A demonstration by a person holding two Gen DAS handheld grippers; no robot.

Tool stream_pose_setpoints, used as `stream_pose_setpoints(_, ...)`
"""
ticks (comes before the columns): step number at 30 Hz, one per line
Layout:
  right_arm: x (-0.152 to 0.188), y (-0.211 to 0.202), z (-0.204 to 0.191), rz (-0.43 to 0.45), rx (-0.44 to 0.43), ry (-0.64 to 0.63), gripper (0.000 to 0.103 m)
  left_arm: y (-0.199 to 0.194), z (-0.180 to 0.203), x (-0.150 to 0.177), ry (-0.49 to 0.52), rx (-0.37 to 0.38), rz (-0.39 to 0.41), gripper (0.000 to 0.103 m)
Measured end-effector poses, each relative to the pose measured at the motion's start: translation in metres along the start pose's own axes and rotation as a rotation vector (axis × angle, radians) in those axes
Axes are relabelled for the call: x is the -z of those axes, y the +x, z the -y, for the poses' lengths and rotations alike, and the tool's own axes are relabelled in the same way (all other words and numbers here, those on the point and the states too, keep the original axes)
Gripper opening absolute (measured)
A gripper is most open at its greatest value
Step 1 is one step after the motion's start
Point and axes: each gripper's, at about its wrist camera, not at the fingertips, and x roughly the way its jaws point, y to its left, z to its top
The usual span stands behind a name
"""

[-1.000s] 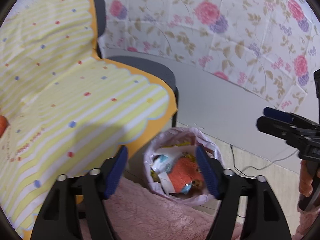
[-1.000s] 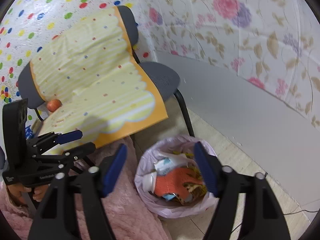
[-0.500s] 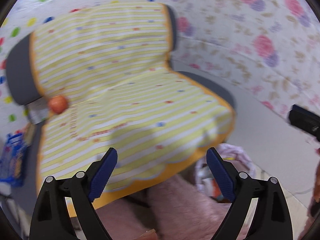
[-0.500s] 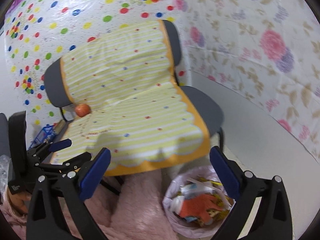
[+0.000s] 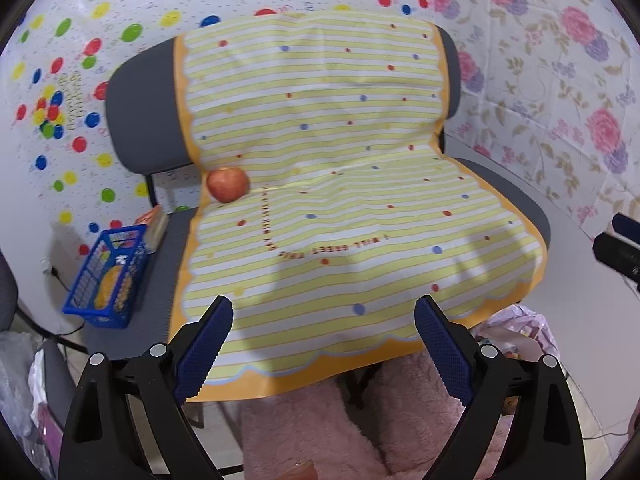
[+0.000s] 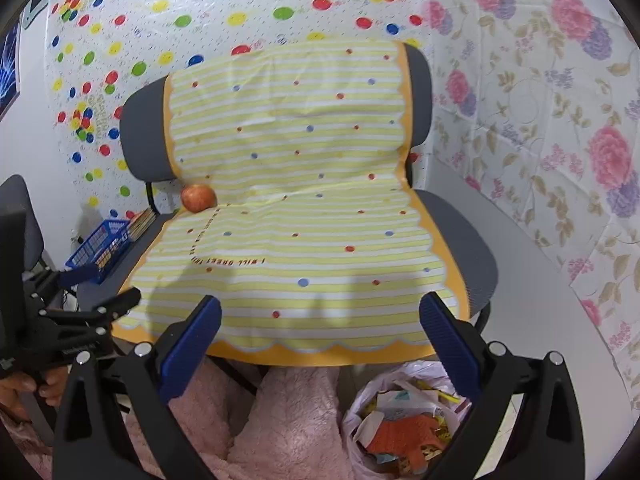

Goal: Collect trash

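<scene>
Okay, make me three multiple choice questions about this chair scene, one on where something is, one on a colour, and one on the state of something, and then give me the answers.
1. Where does the apple lie?
A. On the striped cloth at the crease of seat and backrest, by the cloth's left edge
B. In the blue basket
C. In the trash bag

2. What colour is the basket on the seat beside the cloth?
A. Green
B. Blue
C. Red

3. How are the right tool and left tool set?
A. Both shut on trash
B. One is clamped on the apple
C. Both open with nothing between the fingers

Answers: 1 A, the apple rests on the cloth where seat meets backrest. 2 B, its lattice walls are blue. 3 C, each wrist view shows spread fingers with only cloth beyond. The trash bag sits on the floor.
</scene>
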Motion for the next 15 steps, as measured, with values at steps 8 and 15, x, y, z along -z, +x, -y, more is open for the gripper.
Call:
stream_pose_setpoints(8,0.002,0.005,-0.009,-0.019,-0.021,-0.007,0.097,-0.012,-0.018,0.002,-0.034,-0.03,0.008,0.091)
stream_pose_setpoints(15,0.0,0.005,-0.013,-0.016,-0.016,-0.015,0.097,-0.011,-0.02,0.002,-0.038,-0.028,0.009,0.091)
